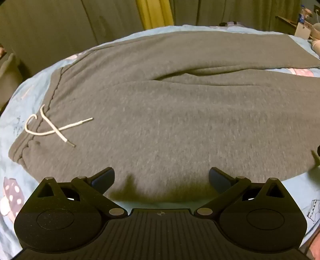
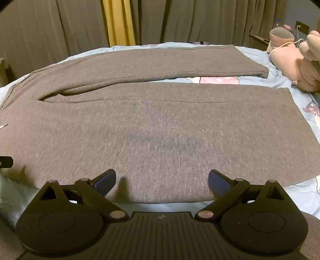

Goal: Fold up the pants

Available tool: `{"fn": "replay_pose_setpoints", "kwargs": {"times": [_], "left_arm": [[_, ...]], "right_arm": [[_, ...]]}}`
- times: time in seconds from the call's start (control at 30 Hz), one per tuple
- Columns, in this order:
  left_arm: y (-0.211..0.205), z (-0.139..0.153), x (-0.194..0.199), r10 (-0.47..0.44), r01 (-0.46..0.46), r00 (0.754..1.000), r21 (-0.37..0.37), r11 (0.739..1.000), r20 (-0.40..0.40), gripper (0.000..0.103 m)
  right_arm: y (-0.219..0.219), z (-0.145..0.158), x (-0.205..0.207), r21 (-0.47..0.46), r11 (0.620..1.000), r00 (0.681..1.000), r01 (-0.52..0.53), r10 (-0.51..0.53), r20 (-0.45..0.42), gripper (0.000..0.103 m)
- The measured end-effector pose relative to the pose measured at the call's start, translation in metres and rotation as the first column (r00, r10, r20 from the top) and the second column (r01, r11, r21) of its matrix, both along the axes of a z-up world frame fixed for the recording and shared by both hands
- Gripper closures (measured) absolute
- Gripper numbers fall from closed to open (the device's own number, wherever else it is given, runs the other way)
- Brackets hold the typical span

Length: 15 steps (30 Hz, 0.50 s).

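Note:
Grey sweatpants [image 1: 160, 112] lie flat on the bed, both legs spread out to the right. Their waistband with a white drawstring [image 1: 50, 126] is at the left in the left wrist view. The right wrist view shows the near leg [image 2: 160, 136] and the far leg [image 2: 160, 62], with both hems at the right. My left gripper [image 1: 161, 177] hovers open over the near edge of the pants, close to the waist. My right gripper [image 2: 162, 180] hovers open over the near edge of the near leg. Neither has cloth between its fingers.
The pants rest on a light blue patterned bedsheet [image 2: 300, 190]. Pink pillows or bedding [image 2: 296, 68] lie at the far right. Grey and yellow curtains [image 2: 120, 22] hang behind the bed. A shelf with a bottle [image 1: 303, 15] stands at the far right.

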<state>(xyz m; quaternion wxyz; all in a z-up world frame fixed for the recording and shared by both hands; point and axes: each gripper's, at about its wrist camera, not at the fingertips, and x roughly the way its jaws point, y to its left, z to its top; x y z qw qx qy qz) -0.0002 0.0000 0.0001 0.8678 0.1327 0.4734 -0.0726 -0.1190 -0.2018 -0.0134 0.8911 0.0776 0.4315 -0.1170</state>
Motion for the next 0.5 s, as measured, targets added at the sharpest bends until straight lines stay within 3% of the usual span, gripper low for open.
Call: {"fn": "replay_pose_setpoints", "kwargs": {"times": [0.5], "left_arm": [[0.0019, -0.0025, -0.0006, -0.003, 0.003, 1.000, 0.000, 1.000, -0.006, 0.000]], "right_arm": [[-0.0004, -0.0002, 0.0017, -0.001, 1.000, 1.000, -0.002, 0.002, -0.004, 0.004]]}}
